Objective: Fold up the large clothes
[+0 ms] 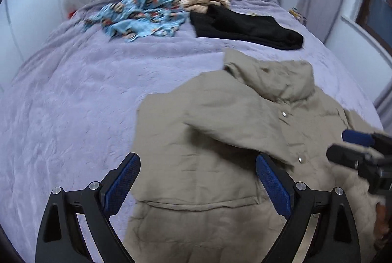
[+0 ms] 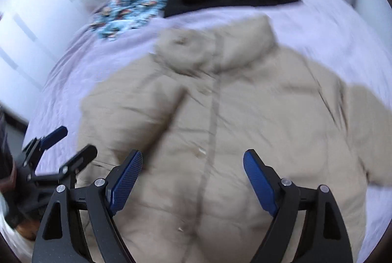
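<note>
My left claw [image 1: 197, 185] hung with jaws apart over the jacket [image 1: 220, 140], gripping nothing. My right claw [image 2: 193, 179] was spread wide too, empty. The jacket lay front up near the bed's [image 1: 73, 91] foot edge, 1 sleeve folded across its chest, collar toward the headboard.

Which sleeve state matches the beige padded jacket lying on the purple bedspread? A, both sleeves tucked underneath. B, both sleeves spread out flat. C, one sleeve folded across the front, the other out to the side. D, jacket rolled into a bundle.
C: on the beige padded jacket, one sleeve lies across the front, while the other sleeve extends sideways onto the purple bedspread.
</note>
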`<move>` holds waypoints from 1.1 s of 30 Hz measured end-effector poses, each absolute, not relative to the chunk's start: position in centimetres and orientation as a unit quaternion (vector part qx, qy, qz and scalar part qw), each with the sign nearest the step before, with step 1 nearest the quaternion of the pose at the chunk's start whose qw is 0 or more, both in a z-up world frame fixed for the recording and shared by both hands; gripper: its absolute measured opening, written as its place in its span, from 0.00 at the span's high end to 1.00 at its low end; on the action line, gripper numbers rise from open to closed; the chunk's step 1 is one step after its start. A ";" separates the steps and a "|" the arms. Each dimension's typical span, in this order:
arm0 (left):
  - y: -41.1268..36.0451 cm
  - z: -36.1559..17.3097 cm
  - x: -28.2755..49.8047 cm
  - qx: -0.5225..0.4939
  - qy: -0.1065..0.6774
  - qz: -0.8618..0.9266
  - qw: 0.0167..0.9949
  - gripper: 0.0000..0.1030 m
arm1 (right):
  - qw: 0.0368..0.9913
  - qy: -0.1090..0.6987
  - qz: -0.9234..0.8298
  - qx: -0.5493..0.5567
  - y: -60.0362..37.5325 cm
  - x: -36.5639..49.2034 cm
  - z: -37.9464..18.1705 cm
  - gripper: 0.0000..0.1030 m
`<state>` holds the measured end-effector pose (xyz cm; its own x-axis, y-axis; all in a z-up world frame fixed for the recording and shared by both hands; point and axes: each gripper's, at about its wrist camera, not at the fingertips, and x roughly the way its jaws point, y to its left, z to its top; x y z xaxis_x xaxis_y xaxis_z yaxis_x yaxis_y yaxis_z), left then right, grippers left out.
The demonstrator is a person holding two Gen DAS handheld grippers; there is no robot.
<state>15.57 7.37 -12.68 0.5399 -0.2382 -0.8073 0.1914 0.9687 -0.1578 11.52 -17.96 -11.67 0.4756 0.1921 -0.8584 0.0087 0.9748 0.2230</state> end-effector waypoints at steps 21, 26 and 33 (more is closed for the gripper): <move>9.8 -19.4 23.8 -0.110 0.515 -0.131 0.840 0.80 | 0.874 0.467 0.006 0.134 -22.4 15.3 -14.4 0.94; 9.9 -20.7 24.5 -0.091 0.525 -0.078 0.842 0.79 | 0.767 0.507 -0.028 0.391 -30.8 13.1 -22.0 0.93; 12.8 -15.9 22.2 -0.029 0.492 -0.039 0.869 0.78 | 0.770 0.538 0.005 0.343 -31.1 10.5 -18.9 0.83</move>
<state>22.21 12.80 -15.90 0.5123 -0.0970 -0.8533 0.0389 0.9952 -0.0898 10.47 -31.09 -18.89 0.4202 0.3771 -0.8254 0.3624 0.7641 0.5336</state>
